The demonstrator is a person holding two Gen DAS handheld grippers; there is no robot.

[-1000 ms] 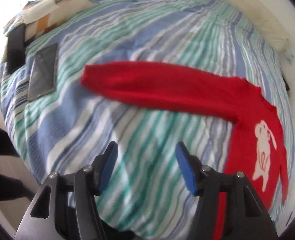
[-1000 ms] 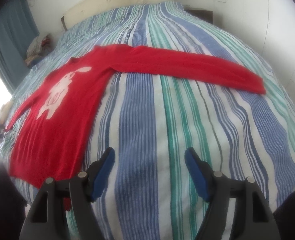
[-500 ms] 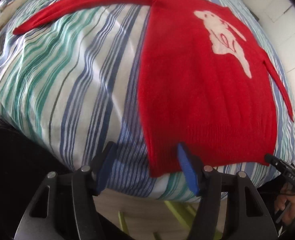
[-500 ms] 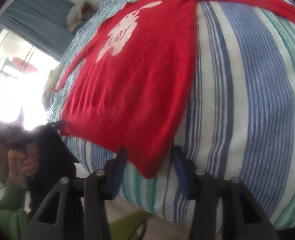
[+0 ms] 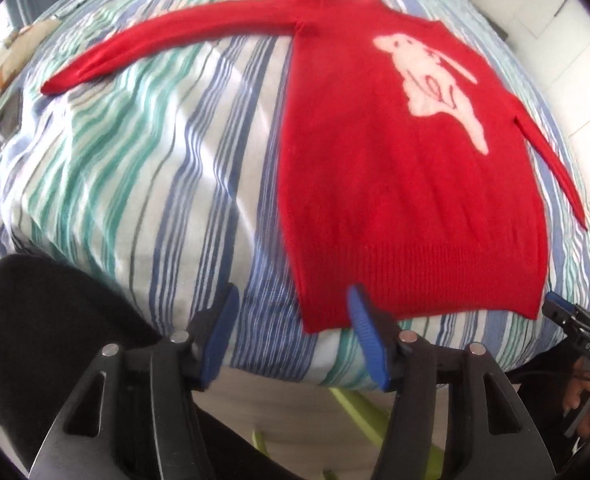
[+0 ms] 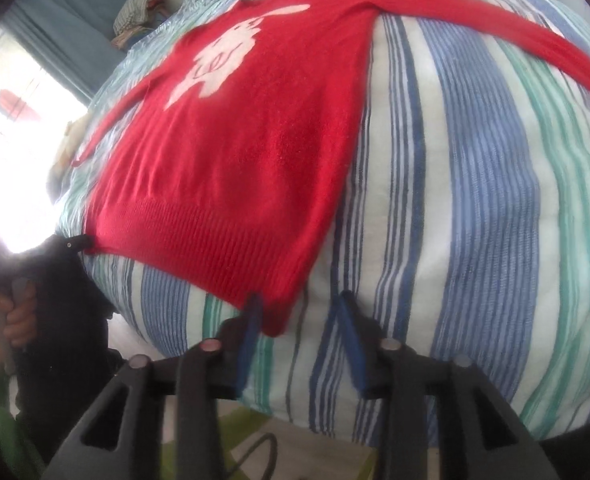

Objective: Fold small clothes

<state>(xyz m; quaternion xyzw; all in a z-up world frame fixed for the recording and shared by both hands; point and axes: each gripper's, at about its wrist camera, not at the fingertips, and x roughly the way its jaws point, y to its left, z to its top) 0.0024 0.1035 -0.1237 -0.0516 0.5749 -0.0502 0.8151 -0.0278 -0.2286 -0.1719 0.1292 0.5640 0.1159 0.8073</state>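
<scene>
A small red sweater [image 5: 407, 184] with a white rabbit design lies flat on the striped bed [image 5: 135, 168], sleeves spread out; it also shows in the right wrist view [image 6: 247, 152]. My left gripper [image 5: 291, 340] is open at the sweater's near-left hem corner, its right finger [image 5: 365, 328] touching the hem. My right gripper [image 6: 299, 340] is open around the near-right hem corner, which hangs between the two fingers. Nothing is clamped.
The bed's near edge drops off just below both grippers, with green flooring [image 5: 355, 404] beneath. A folded pile [image 6: 135, 16] lies at the far end of the bed by a blue curtain [image 6: 63, 12]. The other gripper and hand show at each view's side [image 6: 19, 304].
Both grippers swung from the sleeves down to the sweater's hem corners over the last second, then edged slightly closer. The sweater has not moved.
</scene>
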